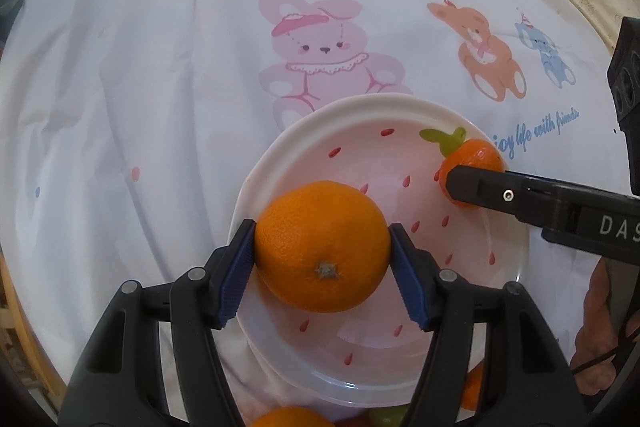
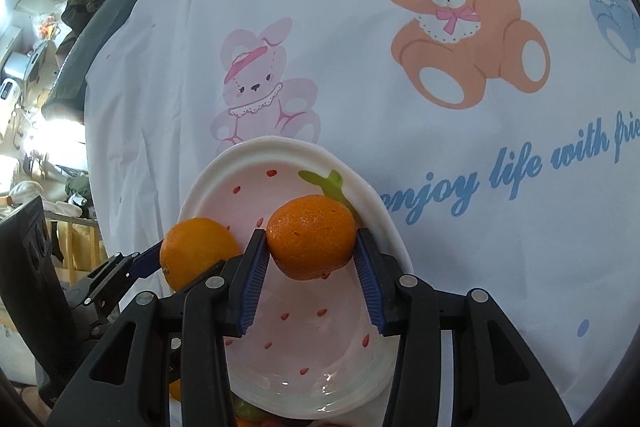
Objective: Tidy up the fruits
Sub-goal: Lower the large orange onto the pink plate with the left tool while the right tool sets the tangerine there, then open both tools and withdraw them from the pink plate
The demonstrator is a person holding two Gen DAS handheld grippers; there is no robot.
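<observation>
Oranges over a strawberry-print plate (image 1: 276, 147) on a cartoon-bear tablecloth (image 1: 160, 67); two fruits arriving together, neither yet set down by the look of it.

Large orange (image 1: 323, 245) clamped between the blue pads of the left gripper (image 1: 323, 255), stem end up toward the camera, poised above the plate's near half; smaller orange (image 2: 311, 237) pinched in the right gripper (image 2: 311, 259), above the plate's far rim beside the painted green leaf; both pairs of jaws pressed on fruit, not yet parted from it.

Seen from the right wrist, same plate (image 2: 208, 183) otherwise bare inside, only red seed marks on pink glaze; large orange (image 2: 198, 251) just left of the smaller one, the two fruits near but apart.

Judged early to midway: first deliveries on the point of release, nothing resting in the dish. More fruit glimpsed at the bottom edge below the plate, another orange (image 1: 288, 417) and something green (image 1: 386, 415), apparently waiting; exact count hidden behind the gripper frames.
</observation>
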